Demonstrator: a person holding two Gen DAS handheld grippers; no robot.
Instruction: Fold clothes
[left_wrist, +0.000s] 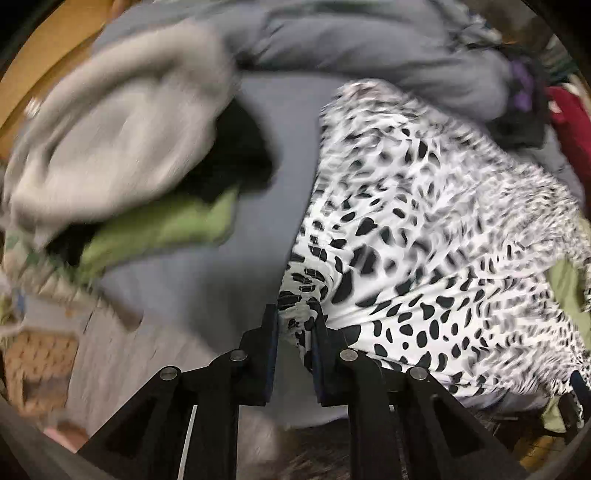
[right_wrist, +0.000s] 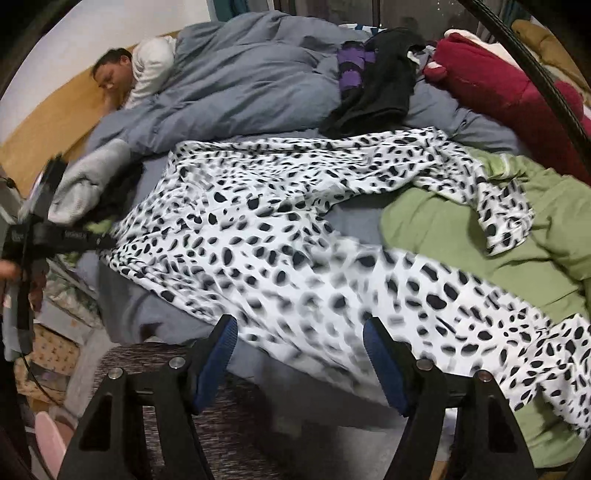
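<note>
— Left tool (left_wrist: 295, 321): what has it got?
— Its two black fingers with blue pads are clenched on a bunched corner of the spotted garment (left_wrist: 424, 229), a thin, smooth white cloth with black blotches; the fabric puckers into tight pleats between the pads.
— And the right tool (right_wrist: 299, 354)?
— Released; its jaws stand wide above the spotted garment's near edge, nothing between the pads.
— Where does the spotted garment lie?
— Spread across the bed (right_wrist: 354, 221), over a grey-blue sheet. A soft green blanket (right_wrist: 461, 236) lies under its right sleeve. Beyond it, a puffy grey duvet (right_wrist: 240, 81) covers a person. On the duvet rest a limp black garment (right_wrist: 380, 81) and a purple striped piece (right_wrist: 351, 66); a plush red cushion (right_wrist: 498, 85) sits further right.
— To its left?
— A crumpled pale grey knit (left_wrist: 110, 122), blurred.
</note>
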